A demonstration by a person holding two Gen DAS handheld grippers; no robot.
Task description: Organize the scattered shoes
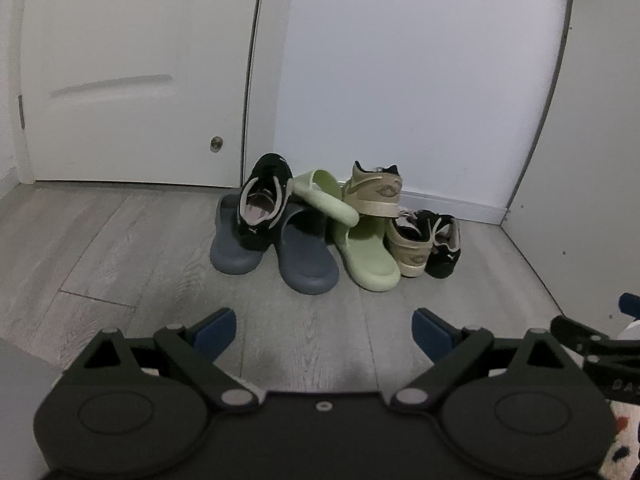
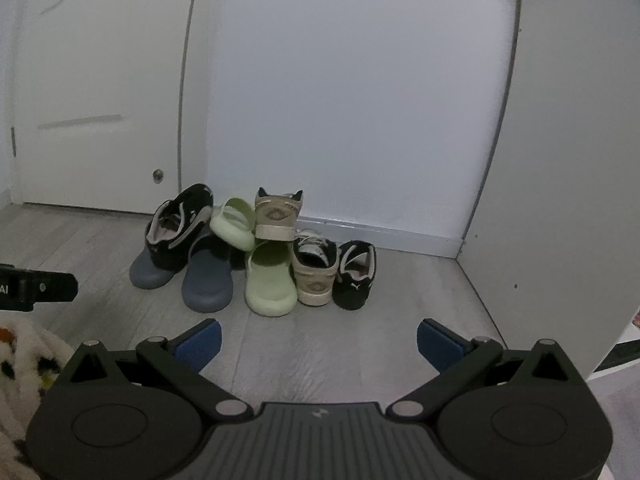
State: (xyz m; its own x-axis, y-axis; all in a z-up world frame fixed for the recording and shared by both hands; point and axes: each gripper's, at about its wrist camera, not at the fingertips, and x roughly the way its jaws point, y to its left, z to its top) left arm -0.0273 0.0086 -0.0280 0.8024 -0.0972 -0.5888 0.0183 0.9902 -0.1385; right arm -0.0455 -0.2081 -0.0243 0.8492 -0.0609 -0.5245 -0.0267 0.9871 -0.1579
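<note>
Heaped against the white wall (image 1: 420, 80), eight shoes sit jumbled on the grey plank floor (image 1: 100, 240) beside a closed door (image 1: 132, 80). Two slate-blue slides (image 1: 308, 268) lie flat at the left, a black sneaker (image 1: 262, 200) tipped across them. A pale green slide (image 1: 372, 260) rests on the floor with its mate (image 1: 324, 196) propped above it. One tan sneaker (image 1: 376, 192) perches atop another tan sneaker (image 1: 412, 248), and a second black sneaker (image 1: 444, 248) closes the row on the right. Both tools hover low, well short of the pile and level with the floor: the left gripper (image 1: 324, 330) and the right gripper (image 2: 319, 342) each hold their blue-padded jaws spread wide with nothing between them.
</note>
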